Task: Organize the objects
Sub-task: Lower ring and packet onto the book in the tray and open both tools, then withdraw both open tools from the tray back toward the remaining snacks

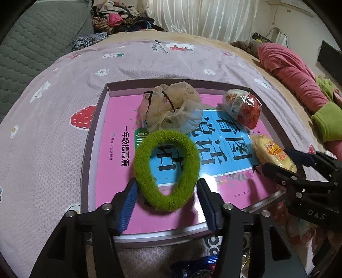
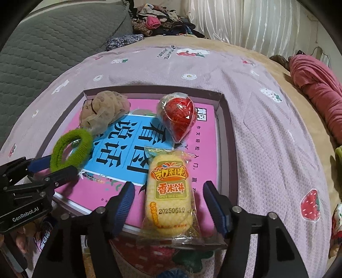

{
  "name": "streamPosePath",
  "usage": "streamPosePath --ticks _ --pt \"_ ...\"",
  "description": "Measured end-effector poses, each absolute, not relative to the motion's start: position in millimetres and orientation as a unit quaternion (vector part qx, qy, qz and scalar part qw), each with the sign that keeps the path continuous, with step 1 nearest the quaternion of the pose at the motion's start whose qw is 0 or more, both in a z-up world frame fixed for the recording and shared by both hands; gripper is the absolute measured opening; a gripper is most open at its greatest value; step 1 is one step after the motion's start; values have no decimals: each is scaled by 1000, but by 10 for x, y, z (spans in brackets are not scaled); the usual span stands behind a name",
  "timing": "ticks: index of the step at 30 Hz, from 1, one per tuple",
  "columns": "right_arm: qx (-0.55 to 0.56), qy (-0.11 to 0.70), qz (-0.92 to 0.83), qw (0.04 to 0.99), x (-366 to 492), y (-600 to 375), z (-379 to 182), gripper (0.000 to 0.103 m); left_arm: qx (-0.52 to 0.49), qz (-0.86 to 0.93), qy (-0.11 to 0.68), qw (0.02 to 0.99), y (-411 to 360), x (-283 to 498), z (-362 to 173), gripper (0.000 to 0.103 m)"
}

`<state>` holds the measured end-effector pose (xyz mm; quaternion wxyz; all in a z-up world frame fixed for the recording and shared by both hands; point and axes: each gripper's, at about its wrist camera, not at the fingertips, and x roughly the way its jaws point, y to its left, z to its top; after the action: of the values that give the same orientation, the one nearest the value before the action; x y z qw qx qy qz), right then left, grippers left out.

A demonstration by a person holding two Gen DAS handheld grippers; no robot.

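Observation:
A shallow box (image 1: 100, 102) on the bed holds a pink and blue book (image 1: 119, 119). A green fuzzy hair ring (image 1: 166, 169) stands between the open fingers of my left gripper (image 1: 166, 203); whether they touch it is unclear. It also shows in the right wrist view (image 2: 71, 150). A beige mesh pouch (image 1: 171, 102) and a red wrapped snack (image 1: 243, 109) lie at the box's far side. A yellow rice cracker packet (image 2: 171, 196) lies between the open fingers of my right gripper (image 2: 168, 203), at the box's near right corner.
The box sits on a pink strawberry-print sheet (image 2: 267, 128). A grey quilted cushion (image 1: 32, 42) is at the left, a clothes pile (image 1: 119, 17) at the back, and a pink garment (image 1: 295, 72) at the right. More items lie under the grippers at the near edge.

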<state>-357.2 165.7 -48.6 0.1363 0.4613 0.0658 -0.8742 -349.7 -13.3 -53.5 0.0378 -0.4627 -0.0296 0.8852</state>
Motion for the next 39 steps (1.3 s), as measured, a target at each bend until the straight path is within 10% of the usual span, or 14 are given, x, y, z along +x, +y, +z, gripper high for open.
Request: streamPosePath --ticks 21,39 --pt "390 41 -910 136 -3250 1730 50 97 -421 904 -63 39 -252 -3274 -122 81" --pt "362 34 -921 142 -2301 1888 654 102 -352 927 -121 42 -398 -2203 329 92"
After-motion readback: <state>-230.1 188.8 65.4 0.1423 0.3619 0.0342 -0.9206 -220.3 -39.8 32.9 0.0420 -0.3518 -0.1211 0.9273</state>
